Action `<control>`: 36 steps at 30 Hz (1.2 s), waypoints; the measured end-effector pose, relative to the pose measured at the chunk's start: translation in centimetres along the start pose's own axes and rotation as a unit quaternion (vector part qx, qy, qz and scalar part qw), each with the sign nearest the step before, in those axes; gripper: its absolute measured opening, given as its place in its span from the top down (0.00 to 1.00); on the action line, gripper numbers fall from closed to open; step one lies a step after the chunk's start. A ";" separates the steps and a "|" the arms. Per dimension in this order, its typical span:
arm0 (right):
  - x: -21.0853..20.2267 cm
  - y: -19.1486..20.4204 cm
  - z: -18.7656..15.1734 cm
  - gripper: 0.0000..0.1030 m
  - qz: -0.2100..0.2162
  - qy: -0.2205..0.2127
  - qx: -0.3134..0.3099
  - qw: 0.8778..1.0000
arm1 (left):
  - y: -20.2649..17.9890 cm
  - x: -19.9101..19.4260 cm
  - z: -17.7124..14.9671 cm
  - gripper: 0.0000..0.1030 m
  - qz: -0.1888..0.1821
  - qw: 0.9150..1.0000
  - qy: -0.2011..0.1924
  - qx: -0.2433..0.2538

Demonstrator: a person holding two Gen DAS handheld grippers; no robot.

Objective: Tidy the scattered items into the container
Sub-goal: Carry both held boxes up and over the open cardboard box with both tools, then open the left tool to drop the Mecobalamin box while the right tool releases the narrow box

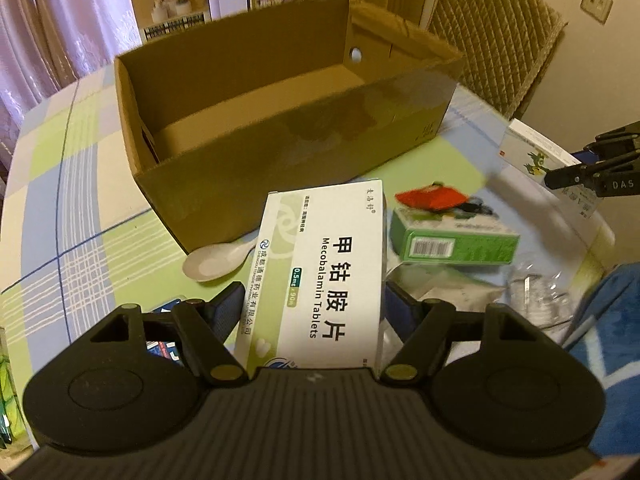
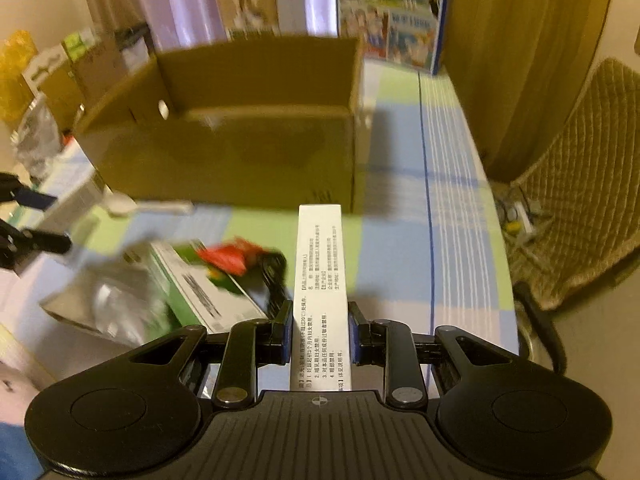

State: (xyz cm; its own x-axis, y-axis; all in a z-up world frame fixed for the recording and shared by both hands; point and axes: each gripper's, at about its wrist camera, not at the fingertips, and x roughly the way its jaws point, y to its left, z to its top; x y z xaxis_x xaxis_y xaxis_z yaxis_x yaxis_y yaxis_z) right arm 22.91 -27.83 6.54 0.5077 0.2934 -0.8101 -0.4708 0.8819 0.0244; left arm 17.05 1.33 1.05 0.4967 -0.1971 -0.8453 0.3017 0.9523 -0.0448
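My left gripper (image 1: 314, 298) is shut on a white Mecobalamin tablet box (image 1: 320, 272) and holds it above the table, in front of the open cardboard box (image 1: 280, 148), which looks empty inside. My right gripper (image 2: 320, 320) is shut on a narrow white medicine box (image 2: 320, 292) with printed text, held edge-up before the same cardboard box (image 2: 240, 160). On the table lie a green medicine box (image 1: 456, 240), a red and black item (image 1: 432, 196), a white spoon (image 1: 216, 260) and clear plastic packaging (image 1: 540, 296).
The table has a green, blue and white checked cloth (image 1: 80, 200). A quilted chair (image 1: 496, 36) stands behind the box at right. Boxes and bags (image 2: 60, 80) crowd the far left of the right wrist view. A blue cloth (image 1: 612, 340) lies at right.
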 end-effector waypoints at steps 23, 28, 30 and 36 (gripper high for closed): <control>6.2 2.8 16.9 0.78 0.038 -0.063 0.001 0.997 | 5.2 0.9 13.2 0.32 0.073 0.990 -0.074 -0.095; 8.6 2.3 17.7 0.78 0.037 -0.053 0.007 0.998 | 6.2 3.1 14.0 0.32 0.071 0.989 -0.073 -0.105; 9.2 2.3 17.8 0.78 0.035 -0.051 0.005 0.998 | 6.4 3.8 14.1 0.31 0.070 0.989 -0.071 -0.105; 10.8 2.6 18.0 0.78 0.037 -0.042 0.005 0.998 | 7.0 5.6 14.2 0.31 0.070 0.989 -0.069 -0.113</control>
State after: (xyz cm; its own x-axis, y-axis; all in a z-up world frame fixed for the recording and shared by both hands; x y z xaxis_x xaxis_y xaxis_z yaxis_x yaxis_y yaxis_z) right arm 40.14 -15.73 8.38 0.5308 0.3884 -0.7533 -0.5022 0.8601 0.0896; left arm 33.53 3.61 3.56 0.6320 -0.0743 -0.7714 0.0402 0.9972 -0.0631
